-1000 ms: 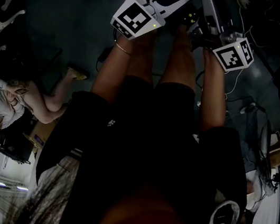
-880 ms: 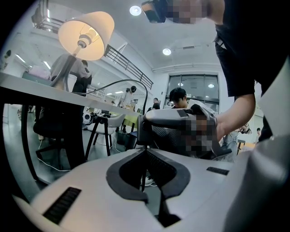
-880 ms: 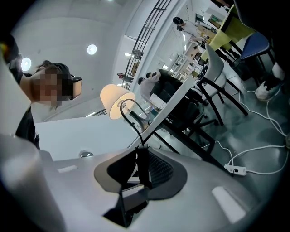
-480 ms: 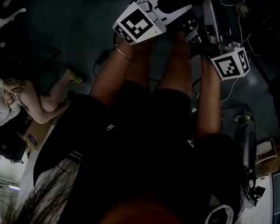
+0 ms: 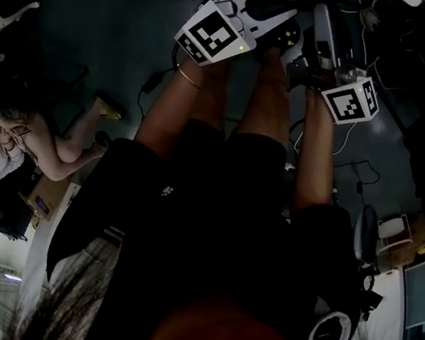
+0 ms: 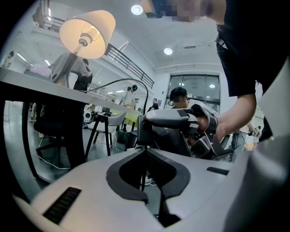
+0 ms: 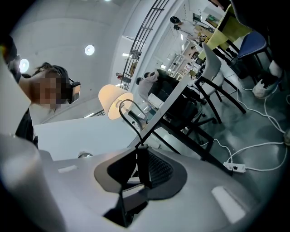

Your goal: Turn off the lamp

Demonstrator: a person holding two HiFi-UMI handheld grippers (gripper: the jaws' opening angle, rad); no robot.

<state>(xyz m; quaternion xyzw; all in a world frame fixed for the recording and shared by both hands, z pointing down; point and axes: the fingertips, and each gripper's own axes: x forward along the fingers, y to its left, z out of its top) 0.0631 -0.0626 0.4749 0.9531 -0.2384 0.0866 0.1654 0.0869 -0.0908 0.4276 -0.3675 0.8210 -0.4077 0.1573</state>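
The lamp (image 6: 88,27) glows on the tabletop (image 6: 45,88). The left gripper (image 6: 145,152) and right gripper (image 7: 140,152) both have fingers pinched shut on its cord (image 7: 129,118). Pulling too hard could tip the lamp over, I think.

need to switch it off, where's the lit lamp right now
Left gripper view, upper left: the lit cream-shaded lamp shows above the white table's edge, with a seated person behind it.

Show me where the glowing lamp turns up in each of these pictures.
Head view: the lamp is not in it.
Left gripper view: upper left, the lit lamp stands above the table edge.
Right gripper view: left of centre, the lamp is seen small and far off.
Shared landmark: the black cord, which ends between the jaws in both gripper views.
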